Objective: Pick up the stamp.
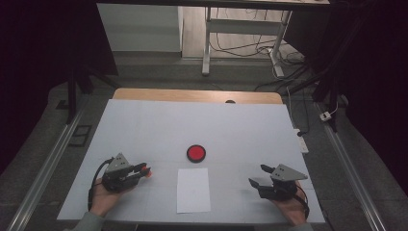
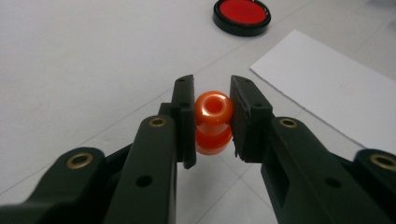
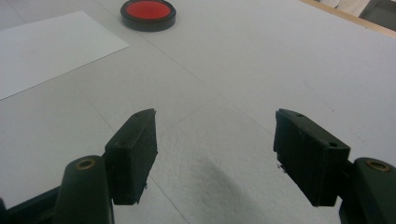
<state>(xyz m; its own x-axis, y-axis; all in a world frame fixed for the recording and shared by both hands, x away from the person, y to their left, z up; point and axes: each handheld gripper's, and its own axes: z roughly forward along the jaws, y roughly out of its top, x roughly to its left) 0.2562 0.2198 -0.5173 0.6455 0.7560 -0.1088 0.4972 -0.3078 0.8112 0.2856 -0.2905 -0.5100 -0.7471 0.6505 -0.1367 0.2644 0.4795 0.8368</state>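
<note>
My left gripper (image 2: pixel 212 100) is shut on a small orange knob-shaped piece (image 2: pixel 213 122) with a hole in its top, held upright just above the white table cover. In the high view that left gripper (image 1: pixel 144 169) sits at the table's front left, with the orange piece (image 1: pixel 147 170) at its tips. A round red pad in a black rim (image 1: pixel 196 153) lies at mid-table, beyond a white sheet of paper (image 1: pixel 193 189). My right gripper (image 3: pixel 215 133) stands open over bare table at the front right (image 1: pixel 257 175), nothing between its black jaws.
The red pad (image 2: pixel 242 14) and paper (image 2: pixel 327 88) lie ahead and right of the left gripper; from the right gripper they lie ahead and left (image 3: pixel 148 13) (image 3: pixel 46 46). The table's wooden far edge (image 1: pixel 197 95) borders a floor with cables and a desk frame (image 1: pixel 240 29).
</note>
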